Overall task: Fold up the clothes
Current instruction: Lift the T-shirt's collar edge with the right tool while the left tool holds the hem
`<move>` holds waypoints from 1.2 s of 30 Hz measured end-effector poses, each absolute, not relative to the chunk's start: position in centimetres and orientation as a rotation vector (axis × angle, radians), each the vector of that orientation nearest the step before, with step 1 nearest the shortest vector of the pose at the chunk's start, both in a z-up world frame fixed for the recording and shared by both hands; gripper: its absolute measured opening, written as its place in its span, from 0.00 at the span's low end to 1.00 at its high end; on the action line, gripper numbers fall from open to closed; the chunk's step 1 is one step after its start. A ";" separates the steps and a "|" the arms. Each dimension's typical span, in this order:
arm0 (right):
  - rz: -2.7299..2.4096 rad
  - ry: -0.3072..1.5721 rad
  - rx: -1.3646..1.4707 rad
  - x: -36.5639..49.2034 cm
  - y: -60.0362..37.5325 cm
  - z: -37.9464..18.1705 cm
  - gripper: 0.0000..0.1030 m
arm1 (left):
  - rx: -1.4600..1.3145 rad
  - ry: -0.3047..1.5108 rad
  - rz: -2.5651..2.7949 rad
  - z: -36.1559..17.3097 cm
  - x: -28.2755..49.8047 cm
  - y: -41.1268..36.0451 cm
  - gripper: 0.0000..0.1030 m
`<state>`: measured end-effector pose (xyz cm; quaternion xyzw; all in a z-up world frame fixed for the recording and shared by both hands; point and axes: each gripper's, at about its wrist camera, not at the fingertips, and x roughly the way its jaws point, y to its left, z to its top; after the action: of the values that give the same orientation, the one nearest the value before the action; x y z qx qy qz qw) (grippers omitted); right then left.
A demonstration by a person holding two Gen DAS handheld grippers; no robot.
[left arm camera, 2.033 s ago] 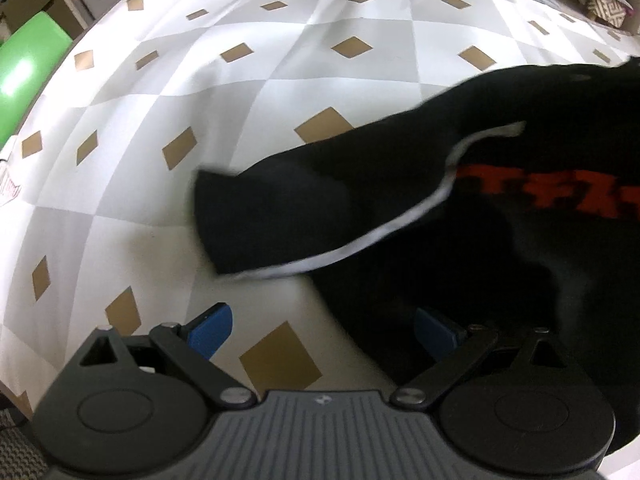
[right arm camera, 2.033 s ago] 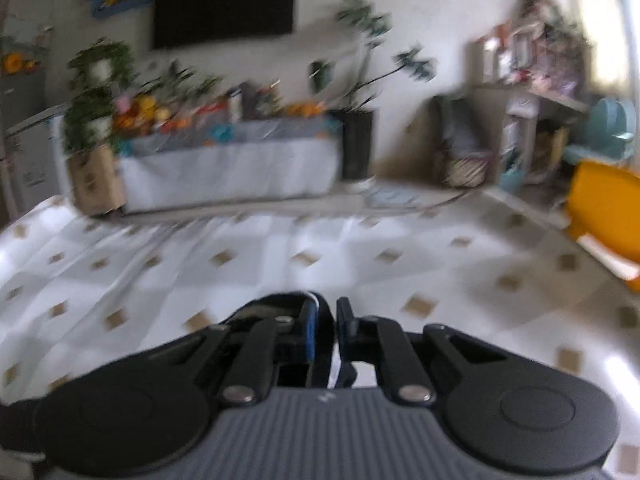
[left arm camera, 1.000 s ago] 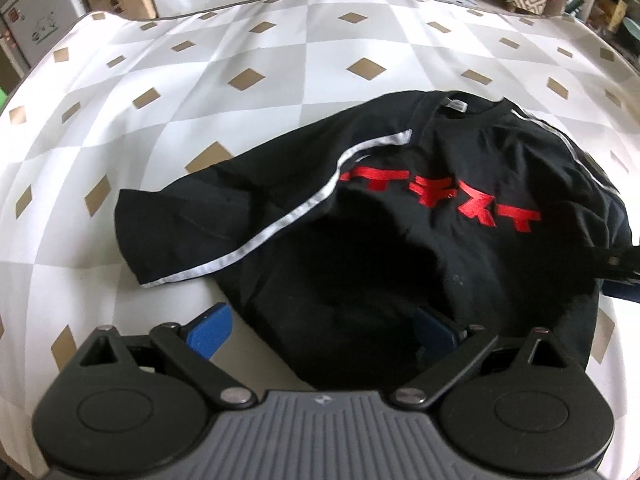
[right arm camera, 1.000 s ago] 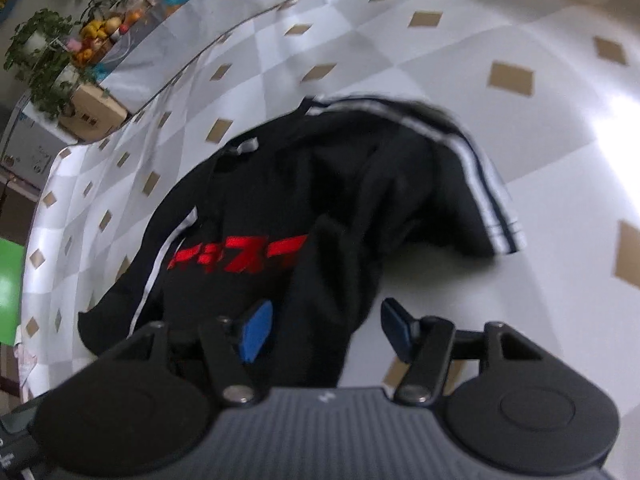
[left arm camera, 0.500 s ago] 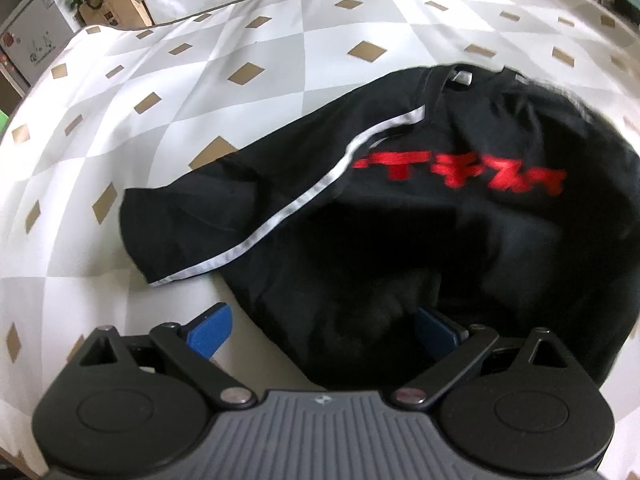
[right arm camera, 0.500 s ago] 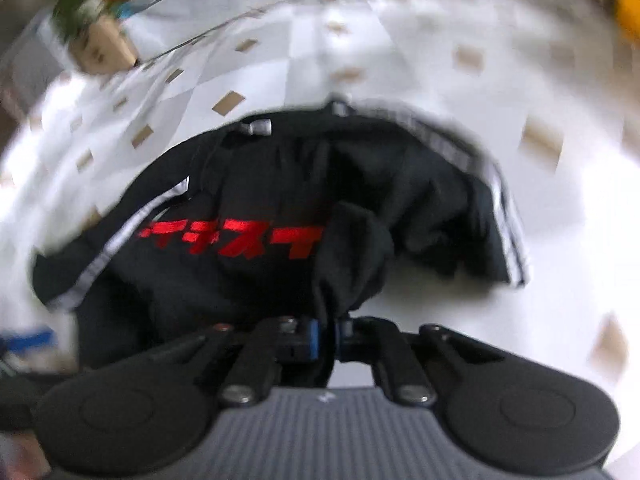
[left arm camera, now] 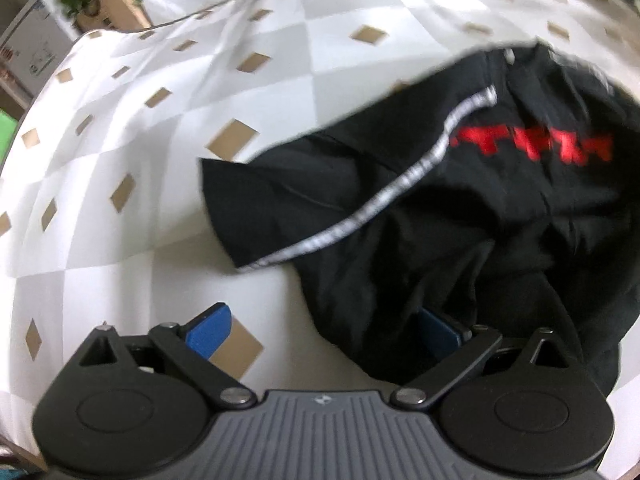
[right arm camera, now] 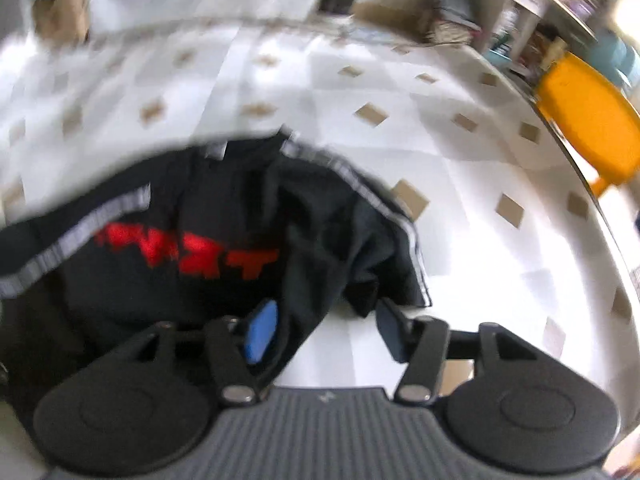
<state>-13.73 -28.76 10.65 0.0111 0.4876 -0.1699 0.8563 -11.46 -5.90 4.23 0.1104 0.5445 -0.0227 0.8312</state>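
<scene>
My right gripper (right arm camera: 324,330), jaws just spread, straddles the black shirt's (right arm camera: 192,216) hem; only its view shows the yellow chair (right arm camera: 588,120). My left gripper (left arm camera: 324,330) gapes wide.

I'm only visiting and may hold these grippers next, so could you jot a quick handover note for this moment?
Left gripper: open, low at the shirt's near edge, holding nothing.
Right gripper: jaws have just been opening; a fold of cloth lies between them, not pinched.
Shirt: black, red print up, lying rumpled on the checked cloth; one striped sleeve spread out, the other bunched.
Done: shirt laid out face up.
Left: smooth it, then make every fold.
</scene>
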 end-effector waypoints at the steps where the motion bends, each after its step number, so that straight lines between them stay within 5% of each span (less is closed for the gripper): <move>1: -0.365 0.991 0.054 -14.2 -29.1 11.3 0.56 | 0.203 1.144 -0.032 4.7 -11.3 -5.3 0.97; 7: -0.235 0.877 0.252 -13.8 -30.3 12.5 0.56 | 0.166 1.068 0.078 6.7 -10.1 -3.3 0.97; 25: 0.101 1.033 0.704 -5.6 -22.1 5.3 0.59 | 0.160 1.018 0.163 9.7 -7.3 1.3 0.97; 36: 0.010 1.061 0.674 -2.8 -19.5 2.6 0.59 | 0.043 1.035 0.173 9.9 -6.7 2.6 0.97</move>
<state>-2.80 -19.50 2.62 0.3152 0.4961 0.0048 0.8090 -6.68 2.55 9.91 0.0205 0.4939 0.0827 0.8654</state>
